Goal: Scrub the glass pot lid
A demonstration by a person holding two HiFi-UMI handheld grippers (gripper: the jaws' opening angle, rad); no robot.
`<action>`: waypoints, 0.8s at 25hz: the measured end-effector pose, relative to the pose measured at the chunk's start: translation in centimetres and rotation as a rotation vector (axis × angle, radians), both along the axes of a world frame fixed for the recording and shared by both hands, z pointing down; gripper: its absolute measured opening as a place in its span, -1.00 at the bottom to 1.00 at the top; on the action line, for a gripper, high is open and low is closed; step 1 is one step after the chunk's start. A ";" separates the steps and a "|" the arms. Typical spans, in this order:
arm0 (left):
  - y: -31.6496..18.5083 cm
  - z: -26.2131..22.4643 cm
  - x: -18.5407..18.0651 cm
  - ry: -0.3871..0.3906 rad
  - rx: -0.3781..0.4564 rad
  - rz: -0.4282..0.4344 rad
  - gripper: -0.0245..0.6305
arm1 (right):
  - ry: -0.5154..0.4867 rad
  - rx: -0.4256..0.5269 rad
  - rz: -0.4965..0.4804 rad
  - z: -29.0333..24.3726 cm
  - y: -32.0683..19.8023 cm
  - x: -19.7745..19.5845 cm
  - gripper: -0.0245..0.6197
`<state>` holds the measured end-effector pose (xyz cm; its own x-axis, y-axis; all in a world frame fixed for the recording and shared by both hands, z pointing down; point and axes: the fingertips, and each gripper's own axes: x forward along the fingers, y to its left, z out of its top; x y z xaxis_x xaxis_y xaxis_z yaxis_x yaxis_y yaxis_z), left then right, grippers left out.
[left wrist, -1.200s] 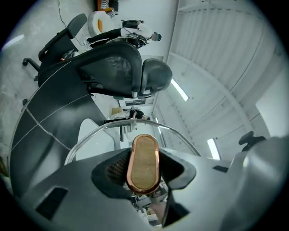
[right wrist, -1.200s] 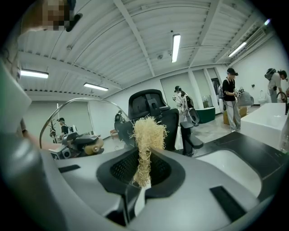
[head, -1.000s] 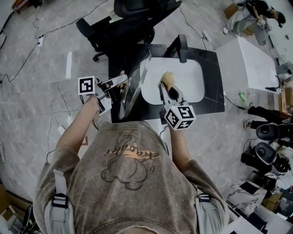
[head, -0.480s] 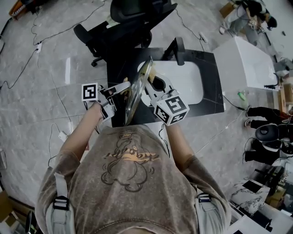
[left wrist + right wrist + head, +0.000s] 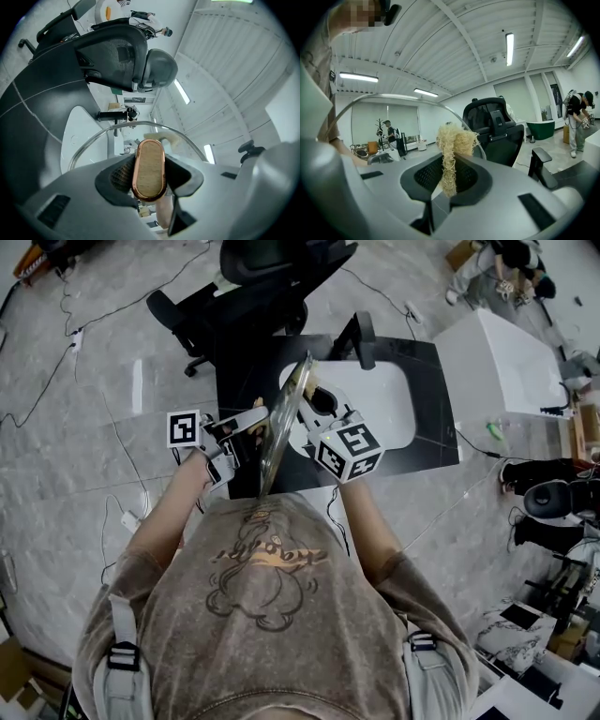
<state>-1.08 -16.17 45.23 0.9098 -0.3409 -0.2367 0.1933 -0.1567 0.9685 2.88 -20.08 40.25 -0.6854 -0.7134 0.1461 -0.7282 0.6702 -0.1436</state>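
Observation:
The glass pot lid [image 5: 284,423] stands on edge over the left rim of the sink, seen edge-on in the head view. My left gripper [image 5: 246,427] is shut on the lid's wooden, copper-rimmed knob [image 5: 149,168] from the left side. The lid's glass and rim [image 5: 117,129] arc beyond the jaws. My right gripper [image 5: 314,413] is shut on a pale fibrous scrubber [image 5: 452,145] and holds it against the lid's right face. The scrubber [image 5: 169,137] shows through the glass in the left gripper view, and the lid's rim [image 5: 393,96] curves above the right jaws.
A white sink basin [image 5: 386,404] is set in a black countertop [image 5: 436,418], with a black faucet [image 5: 362,334] at its far edge. A black office chair [image 5: 267,277] stands behind it and a white cabinet [image 5: 506,367] to the right. A person [image 5: 577,117] stands far off.
My right gripper has swung left from over the basin, bringing the scrubber up against the lid. The lid has tipped more upright and its top has shifted right.

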 end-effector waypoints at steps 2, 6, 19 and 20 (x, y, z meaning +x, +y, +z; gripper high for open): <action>0.2 -0.3 0.1 0.023 0.006 0.004 -0.38 | 0.018 -0.025 0.010 1.1 -0.5 0.2 -0.77; 0.5 -1.1 0.3 0.054 0.018 0.012 -0.38 | 0.044 -0.073 0.031 3.5 -1.5 0.8 -0.77; -0.2 -2.0 -0.1 0.091 0.037 -0.044 -0.38 | 0.115 -0.215 0.020 10.8 -1.7 1.0 -0.77; -0.3 -2.0 -0.3 0.094 0.035 -0.052 -0.38 | 0.120 -0.224 0.008 11.2 -1.5 0.7 -0.77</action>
<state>-1.34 -16.51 43.23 0.8643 -0.3770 -0.3328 0.2739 -0.2021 0.9403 3.61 -21.54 51.42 -0.6480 -0.6593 0.3813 -0.7541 0.6256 -0.1999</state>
